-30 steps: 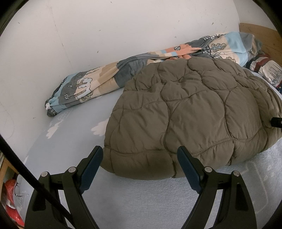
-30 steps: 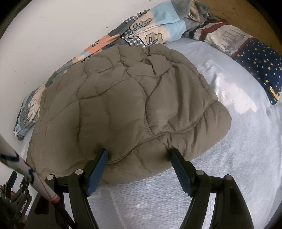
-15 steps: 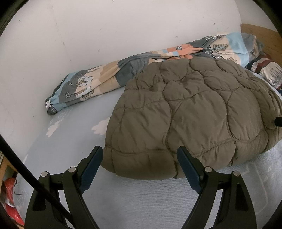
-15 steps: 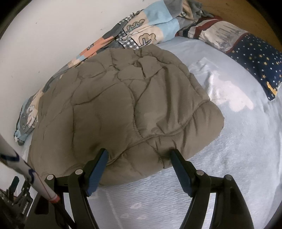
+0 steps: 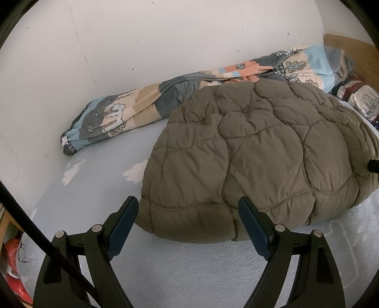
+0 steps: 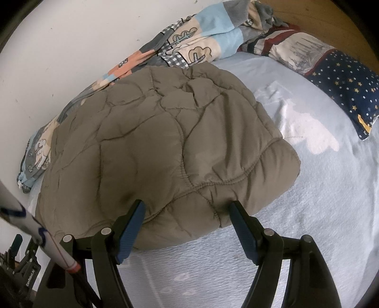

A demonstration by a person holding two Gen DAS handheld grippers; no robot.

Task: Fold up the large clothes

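An olive quilted puffer jacket (image 5: 260, 154) lies folded into a thick pad on the light blue bed sheet (image 5: 189, 272). In the left wrist view my left gripper (image 5: 188, 206) stands open at the jacket's near left corner, and the padded hem sits between its blue-lined fingers without being squeezed. The right wrist view shows the same jacket (image 6: 165, 142). My right gripper (image 6: 187, 206) is open there too, its fingertips (image 6: 233, 207) resting at the near hem towards the right corner. Neither gripper holds anything.
A rolled patchwork duvet (image 5: 146, 106) lies along the white wall (image 5: 142, 47) behind the jacket. A navy star-print pillow (image 6: 343, 90) and a wooden headboard (image 6: 308, 11) are at the far right. The bed's left edge drops off beside a red object (image 5: 11, 272).
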